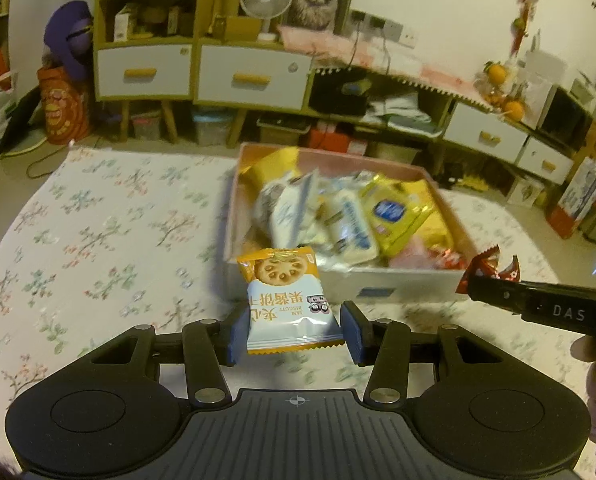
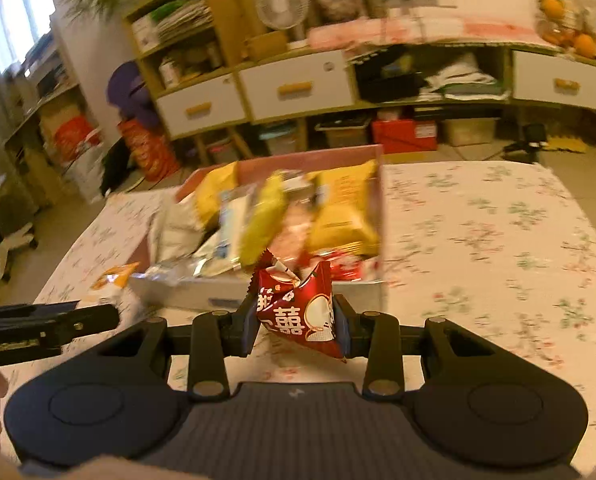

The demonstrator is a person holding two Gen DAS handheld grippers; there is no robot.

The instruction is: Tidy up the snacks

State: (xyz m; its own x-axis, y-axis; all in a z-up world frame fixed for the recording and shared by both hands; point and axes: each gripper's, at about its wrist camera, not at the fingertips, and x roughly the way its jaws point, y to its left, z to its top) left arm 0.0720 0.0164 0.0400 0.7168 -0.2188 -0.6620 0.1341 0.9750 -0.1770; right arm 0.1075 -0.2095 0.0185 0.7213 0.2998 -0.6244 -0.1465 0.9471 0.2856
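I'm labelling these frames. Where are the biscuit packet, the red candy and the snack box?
biscuit packet [image 1: 287, 300]: left wrist view, middle of its pale front.
red candy [image 2: 298, 312]: right wrist view, middle of the wrapper.
snack box [image 1: 394, 286]: left wrist view, its white near wall.

Floral-print tablecloth [image 1: 97, 220] over the table, pink-rimmed box [image 1: 398, 286] of snack packets directly on it.
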